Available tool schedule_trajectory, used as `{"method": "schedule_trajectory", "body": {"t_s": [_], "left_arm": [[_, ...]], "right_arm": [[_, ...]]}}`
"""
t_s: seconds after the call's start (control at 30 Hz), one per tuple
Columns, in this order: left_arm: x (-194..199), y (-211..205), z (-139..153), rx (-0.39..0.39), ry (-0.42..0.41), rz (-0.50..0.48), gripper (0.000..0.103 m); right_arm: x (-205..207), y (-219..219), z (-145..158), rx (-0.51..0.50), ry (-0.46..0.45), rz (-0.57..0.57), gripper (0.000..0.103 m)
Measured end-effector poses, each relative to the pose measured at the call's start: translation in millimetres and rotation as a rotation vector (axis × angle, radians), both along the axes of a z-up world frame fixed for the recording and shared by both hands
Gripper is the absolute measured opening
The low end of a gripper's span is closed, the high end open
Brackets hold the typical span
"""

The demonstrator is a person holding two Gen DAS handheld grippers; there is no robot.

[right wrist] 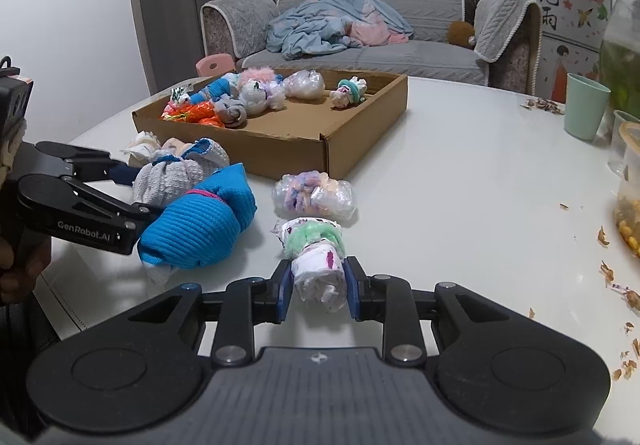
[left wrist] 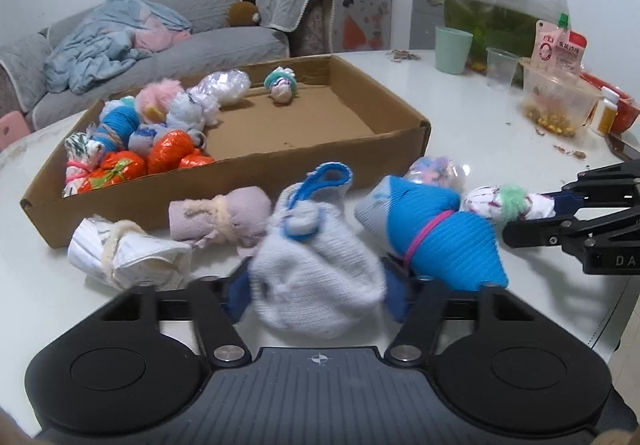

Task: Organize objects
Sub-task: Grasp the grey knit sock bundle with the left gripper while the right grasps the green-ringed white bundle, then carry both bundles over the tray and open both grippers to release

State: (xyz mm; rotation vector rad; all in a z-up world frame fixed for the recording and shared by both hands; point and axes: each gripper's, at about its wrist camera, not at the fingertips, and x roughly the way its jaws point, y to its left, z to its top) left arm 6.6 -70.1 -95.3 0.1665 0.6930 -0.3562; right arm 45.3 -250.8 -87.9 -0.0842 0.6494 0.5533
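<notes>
Sock bundles lie on the white table (right wrist: 460, 173) beside a cardboard box (left wrist: 256, 165) that has more bundles inside. The left tool (left wrist: 316, 295) squeezes a pale knit sock bundle (left wrist: 316, 277). The right tool (right wrist: 318, 291) squeezes a white bundle with a green fuzzy band (right wrist: 316, 257). A blue sock bundle (right wrist: 200, 221) lies between them.

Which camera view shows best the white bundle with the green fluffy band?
The right wrist view: the white bundle with the green band lies near the middle, clamped between the right gripper fingers. The left wrist view shows the bundle small, at the right side, its far end hidden by those fingers.
</notes>
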Motion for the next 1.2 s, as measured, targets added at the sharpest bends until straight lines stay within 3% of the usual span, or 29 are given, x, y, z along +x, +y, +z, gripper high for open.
{"method": "schedule_trajectory", "body": {"t_s": [0.1, 0.33, 0.6, 0.9, 1.2], "left_arm": [[-3.4, -2.2, 2.2, 0.021, -0.01, 0.001, 0.049], [-13.9, 6.0, 16.2, 0.011, -0.025, 0.0, 0.046], [-12.1, 17.7, 70.4, -0.002, -0.096, 0.011, 0.046], [53.2, 15.8, 119.6, -0.002, -0.16, 0.065, 0.047], [125.9, 6.0, 94.4, -0.036, -0.102, 0.161, 0.047]], "right_arm": [[-0.6, -2.4, 0.2, 0.009, 0.004, 0.011, 0.021], [-3.8, -11.9, 11.0, 0.021, -0.001, 0.011, 0.02], [0.1, -16.8, 61.4, 0.045, -0.096, 0.033, 0.02], [65.8, 9.8, 111.8, 0.043, -0.196, 0.09, 0.02], [140.5, 39.5, 94.3, 0.018, -0.15, 0.139, 0.02]]}}
